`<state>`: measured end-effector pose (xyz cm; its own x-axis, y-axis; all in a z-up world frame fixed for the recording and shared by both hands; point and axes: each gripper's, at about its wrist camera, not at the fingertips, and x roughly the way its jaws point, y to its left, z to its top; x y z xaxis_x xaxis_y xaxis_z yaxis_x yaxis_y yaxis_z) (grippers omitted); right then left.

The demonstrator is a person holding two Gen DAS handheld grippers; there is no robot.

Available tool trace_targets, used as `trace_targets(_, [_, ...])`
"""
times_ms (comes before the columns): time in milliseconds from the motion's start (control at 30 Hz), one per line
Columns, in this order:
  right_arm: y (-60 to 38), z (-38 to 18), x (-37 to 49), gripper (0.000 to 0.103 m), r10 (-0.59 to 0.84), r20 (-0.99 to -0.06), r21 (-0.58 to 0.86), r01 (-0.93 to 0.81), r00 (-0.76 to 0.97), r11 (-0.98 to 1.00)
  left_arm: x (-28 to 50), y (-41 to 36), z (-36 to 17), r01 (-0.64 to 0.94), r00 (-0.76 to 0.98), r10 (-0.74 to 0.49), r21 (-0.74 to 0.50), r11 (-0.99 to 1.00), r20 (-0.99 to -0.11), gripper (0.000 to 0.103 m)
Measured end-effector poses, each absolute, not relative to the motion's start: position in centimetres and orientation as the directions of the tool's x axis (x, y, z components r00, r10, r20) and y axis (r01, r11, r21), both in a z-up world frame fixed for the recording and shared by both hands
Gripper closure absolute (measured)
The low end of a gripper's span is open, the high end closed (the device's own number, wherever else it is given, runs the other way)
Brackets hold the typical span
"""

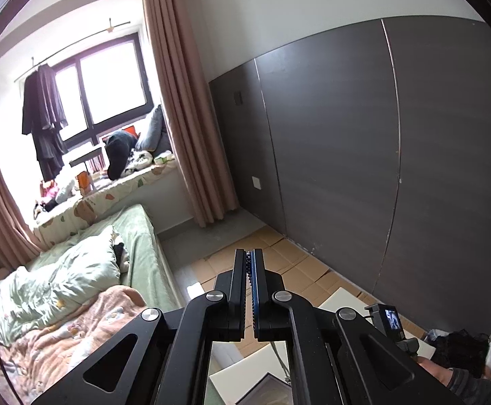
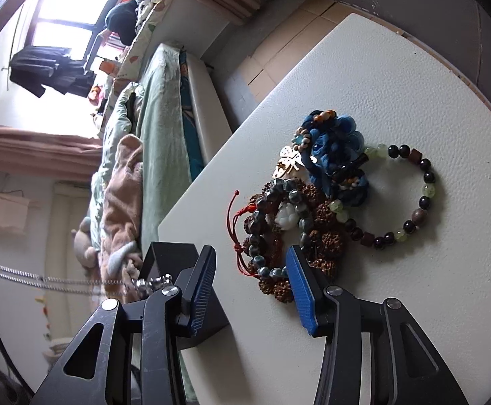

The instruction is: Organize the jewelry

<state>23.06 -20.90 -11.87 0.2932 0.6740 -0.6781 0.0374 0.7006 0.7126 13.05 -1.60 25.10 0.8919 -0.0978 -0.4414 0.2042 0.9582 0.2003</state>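
On the white desk (image 2: 380, 67), toward its edge on the bed's side, one heap of jewelry; at the near end of the heap, a bracelet of dark grey-green beads (image 2: 272, 222) with a red cord (image 2: 237, 236), lying on top of a brown bracelet of rough knobbly seeds (image 2: 326, 233); touching these on the far side, a blue woolly flower piece (image 2: 336, 148) with a small gold charm (image 2: 289, 163) just beside it; toward the middle of the desk, a ring of black and pale green beads (image 2: 424, 182), flat, its one side touching the brown seeds and running under the blue piece.

Over the near end of the heap, the right tool (image 2: 250, 283), spread wide, pointing down at a slant; between its blue pads (image 2: 301, 287), the nearest beads of the grey-green bracelet; no pad pressing on them, as far as seen.

At the desk's corner near the bed, a black box (image 2: 164, 256), partly hidden behind the tool's left finger; across it, a thin silver chain (image 2: 43, 278), stretched from the picture's left border to a small silver end piece (image 2: 151, 283).

In the left wrist view, the left tool (image 1: 251, 263) raised above the floor, facing the grey wall panels (image 1: 329, 152); pressed together; in the narrow slit, a fine row of tiny dots; cannot tell whether chain or pad texture.
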Motion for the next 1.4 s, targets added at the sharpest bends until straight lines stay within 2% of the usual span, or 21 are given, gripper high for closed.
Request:
trace_targets(133, [-20.8, -11.9, 23.0, 0.057, 0.625, -0.722, 0.663, 0.037, 0.298, 0.748, 12.8, -0.6, 25.3, 0.188, 0.897, -0.088, 0.194, 0.963, -0.433, 0.101])
trace_targets(267, [-20.0, -12.2, 23.5, 0.057, 0.658, -0.691, 0.693, 0.015, 0.299, 0.721, 12.6, 0.3, 25.8, 0.175, 0.901, -0.080, 0.189, 0.966, -0.426, 0.101])
trace_targets(367, [-19.3, -12.8, 24.0, 0.057, 0.638, -0.708, 0.672, 0.010, 0.303, 0.741, 12.4, 0.6, 25.9, 0.168, 0.902, -0.075, 0.185, 0.968, -0.426, 0.101])
trace_targets(400, [-19.0, -13.3, 24.2, 0.060, 0.640, -0.711, 0.673, 0.019, 0.293, 0.739, 12.4, 0.6, 26.0, 0.165, 0.902, -0.071, 0.188, 0.968, -0.426, 0.101])
trace_targets(433, [-18.8, -13.9, 24.3, 0.070, 0.644, -0.712, 0.677, 0.030, 0.280, 0.735, 12.4, 0.6, 26.0, 0.163, 0.902, -0.068, 0.189, 0.968, -0.426, 0.101])
trace_targets(500, [-18.7, -14.4, 24.3, 0.080, 0.642, -0.712, 0.678, 0.043, 0.284, 0.734, 12.2, 0.8, 26.1, 0.160, 0.902, -0.064, 0.192, 0.968, -0.427, 0.101])
trace_targets(567, [-18.8, -14.3, 24.1, 0.084, 0.643, -0.706, 0.684, 0.050, 0.297, 0.727, 12.0, 0.9, 26.1, 0.158, 0.901, -0.060, 0.196, 0.968, -0.430, 0.101])
trace_targets(600, [-18.9, -14.1, 24.0, 0.091, 0.647, -0.698, 0.691, 0.049, 0.306, 0.721, 11.8, 0.7, 26.1, 0.156, 0.901, -0.057, 0.198, 0.968, -0.431, 0.101])
trace_targets(733, [-19.2, -13.5, 23.4, 0.092, 0.649, -0.697, 0.691, 0.045, 0.306, 0.721, 11.4, 0.6, 25.8, 0.156, 0.898, -0.055, 0.197, 0.968, -0.437, 0.101])
trace_targets(1067, [-21.1, -10.9, 22.1, 0.092, 0.745, -0.555, 0.802, 0.000, 0.370, 0.597, 10.9, 0.7, 25.1, 0.151, 0.889, -0.051, 0.186, 0.971, -0.454, 0.101])
trace_targets(1400, [-20.4, -7.4, 20.5, 0.092, 0.848, -0.361, 0.892, -0.122, 0.387, 0.436, 11.7, 2.2, 19.6, 0.131, 0.841, -0.055, 0.104, 0.986, -0.539, 0.101])
